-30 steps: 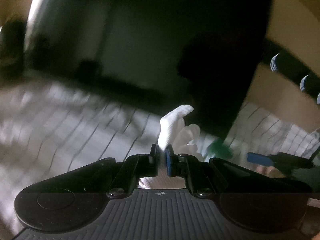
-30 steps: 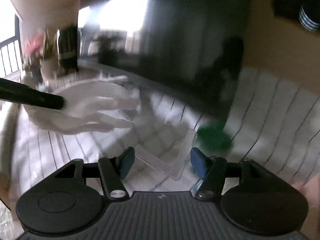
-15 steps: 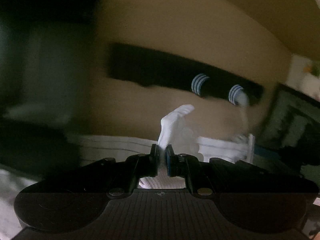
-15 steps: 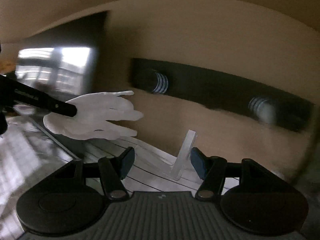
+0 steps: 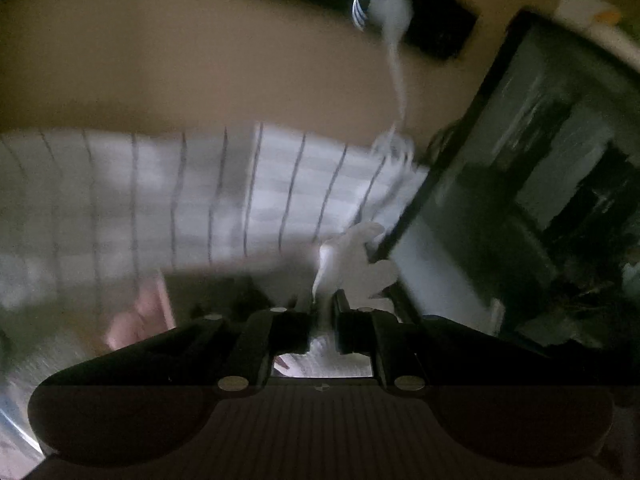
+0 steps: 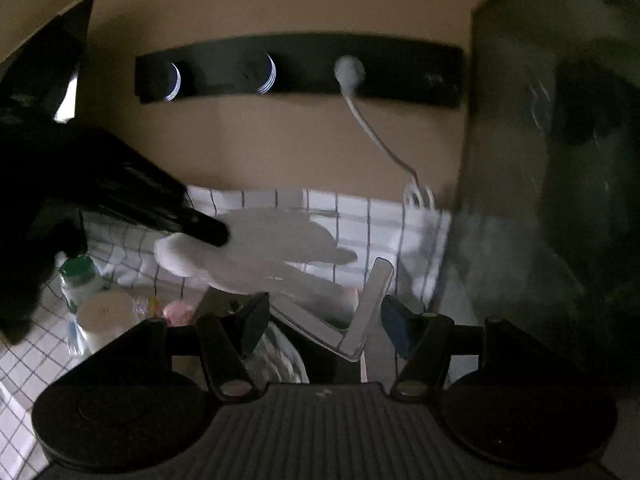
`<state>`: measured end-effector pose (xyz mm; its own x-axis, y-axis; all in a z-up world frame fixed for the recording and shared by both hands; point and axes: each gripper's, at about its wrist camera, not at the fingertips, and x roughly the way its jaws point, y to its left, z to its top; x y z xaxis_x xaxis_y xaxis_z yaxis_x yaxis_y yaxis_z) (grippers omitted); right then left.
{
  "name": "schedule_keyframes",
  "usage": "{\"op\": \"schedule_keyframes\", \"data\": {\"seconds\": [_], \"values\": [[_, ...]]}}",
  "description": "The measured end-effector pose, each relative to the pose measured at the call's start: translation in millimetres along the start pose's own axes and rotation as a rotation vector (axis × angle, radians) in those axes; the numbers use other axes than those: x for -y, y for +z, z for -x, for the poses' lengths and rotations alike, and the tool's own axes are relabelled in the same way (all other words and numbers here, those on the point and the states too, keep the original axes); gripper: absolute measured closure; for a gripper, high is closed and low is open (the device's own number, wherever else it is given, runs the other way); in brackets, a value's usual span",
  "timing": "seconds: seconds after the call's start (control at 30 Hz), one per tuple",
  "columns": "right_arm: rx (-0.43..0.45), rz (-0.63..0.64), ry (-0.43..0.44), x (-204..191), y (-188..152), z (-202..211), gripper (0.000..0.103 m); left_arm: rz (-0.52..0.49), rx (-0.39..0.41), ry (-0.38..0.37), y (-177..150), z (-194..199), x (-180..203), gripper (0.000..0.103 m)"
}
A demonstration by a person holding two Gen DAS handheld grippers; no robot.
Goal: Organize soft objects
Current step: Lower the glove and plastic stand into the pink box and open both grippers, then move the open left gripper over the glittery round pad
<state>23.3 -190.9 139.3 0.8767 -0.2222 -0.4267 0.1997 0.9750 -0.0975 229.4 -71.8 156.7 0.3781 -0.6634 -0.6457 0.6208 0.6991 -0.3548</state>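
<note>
Holding a white glove (image 5: 348,256) by its cuff, your left gripper (image 5: 323,312) has its fingers pressed almost together on the fabric. The glove sticks out forward and a little to the right of the fingertips, limp, its long axis running away from you along the fingers. In the right wrist view the same glove (image 6: 256,248) hangs level in the air, cuff to the left, glove fingers pointing right, above a clear plastic bin (image 6: 360,320).

Your right gripper (image 6: 320,320) sits just below and behind the glove, its fingers spread wide and holding nothing. The bin's raised wall stands between those two open fingers. Your left hand carries the glove, so it is the nearer one for any placing; the likely next move is lowering the glove into the bin beneath it.

Behind all this a dark hook rail (image 6: 300,70) is fixed to a tan wall, with a white cord (image 6: 376,132) hanging from it. A checked cloth (image 6: 352,208) covers the desk, and a green-capped bottle (image 6: 78,280) stands at left. The left view is blurred.
</note>
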Motion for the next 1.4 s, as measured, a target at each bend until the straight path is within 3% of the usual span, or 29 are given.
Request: {"op": "schedule_keyframes", "data": {"seconds": [0.2,0.3,0.53,0.63,0.73,0.87,0.93,1.07,1.2,1.4], "values": [[-0.058,-0.014,0.033,4,-24,-13,0.041,-0.058,-0.051,0.172,-22,-34,2,0.085],[-0.061,0.008,0.054,1,-29,-22,0.041,-0.04,0.033,0.183,-22,-13,0,0.085],[-0.011,0.085,0.103,-25,-13,-64,0.041,0.007,0.258,0.163,-47,83,-13,0.085],[-0.028,0.107,0.104,-35,-10,-91,0.041,0.072,0.32,0.28,-65,123,-40,0.085],[-0.11,0.083,0.107,-42,-13,-124,0.041,0.195,0.333,0.383,-86,158,-78,0.086],[-0.229,0.042,0.092,-43,-27,-155,0.041,0.335,0.296,0.518,-121,184,-123,0.086],[-0.249,0.045,0.089,-43,-34,-159,0.04,0.38,0.263,0.548,-137,189,-139,0.086],[-0.275,0.057,0.087,-45,-37,-160,0.039,0.437,0.192,0.55,-164,183,-157,0.086],[-0.304,-0.018,0.102,-42,-24,-152,0.039,0.421,0.185,0.509,-168,180,-164,0.086],[-0.186,-0.052,0.096,-57,15,-102,0.035,0.37,0.247,0.494,-157,197,-173,0.086]]}}
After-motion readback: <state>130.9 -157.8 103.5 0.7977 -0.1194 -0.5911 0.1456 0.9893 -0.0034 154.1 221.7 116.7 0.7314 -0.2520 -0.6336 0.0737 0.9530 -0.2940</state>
